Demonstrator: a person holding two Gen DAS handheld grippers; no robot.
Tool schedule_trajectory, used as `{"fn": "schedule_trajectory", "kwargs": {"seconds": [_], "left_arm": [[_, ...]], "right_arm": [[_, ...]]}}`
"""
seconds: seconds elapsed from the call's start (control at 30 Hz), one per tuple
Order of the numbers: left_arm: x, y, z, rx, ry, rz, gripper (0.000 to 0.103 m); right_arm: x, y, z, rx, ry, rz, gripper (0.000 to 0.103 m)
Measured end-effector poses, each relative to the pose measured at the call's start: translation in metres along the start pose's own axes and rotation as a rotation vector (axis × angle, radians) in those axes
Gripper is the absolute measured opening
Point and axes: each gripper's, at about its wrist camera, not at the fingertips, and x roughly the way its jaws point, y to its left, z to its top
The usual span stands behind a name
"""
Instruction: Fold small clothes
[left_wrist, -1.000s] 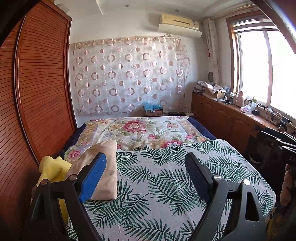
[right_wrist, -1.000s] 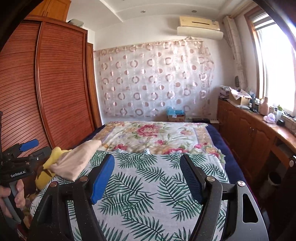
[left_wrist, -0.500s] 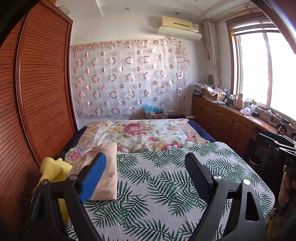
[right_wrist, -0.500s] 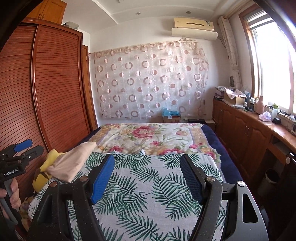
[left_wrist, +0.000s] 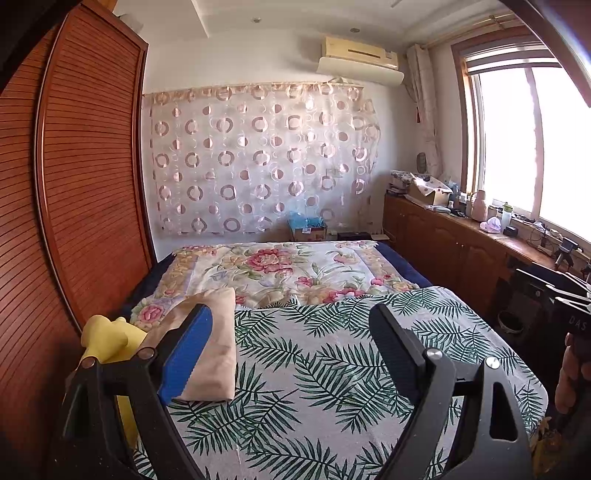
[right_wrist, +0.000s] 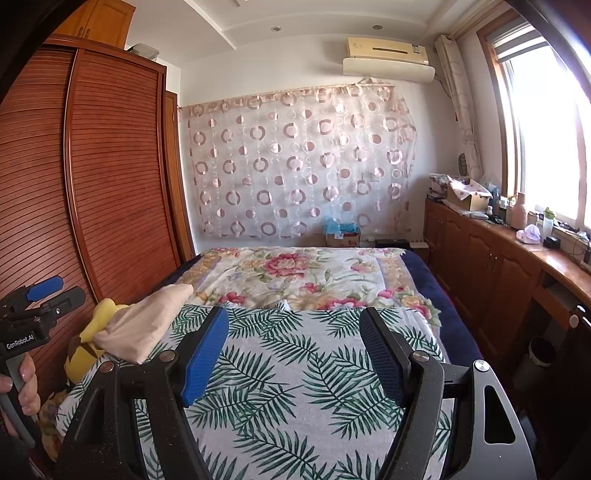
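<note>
Folded beige garment (left_wrist: 212, 343) at palm-print sheet's (left_wrist: 332, 369) left edge, both hand-held grippers agape

"GenRobot.AI" on left claw (right_wrist: 55, 295) body; "DAS" partly readable on right claw (left_wrist: 565, 295) body.

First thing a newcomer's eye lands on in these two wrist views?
Probably the palm-leaf sheet covering the near half of the bed, with a floral quilt beyond it. Next, the folded beige garment at the sheet's left edge, beside a yellow plush toy. Both the left gripper and the right gripper frame the bed, open and empty.
</note>
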Motion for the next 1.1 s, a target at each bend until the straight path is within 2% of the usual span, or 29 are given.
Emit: {"fn": "schedule_trajectory", "kwargs": {"seconds": [1.1], "left_arm": [[0.001,-0.003,-0.005,0.005,-0.002,0.002,0.087]], "right_arm": [[0.003,-0.012,-0.002,-0.002,0.002,0.006,0.075]]}}
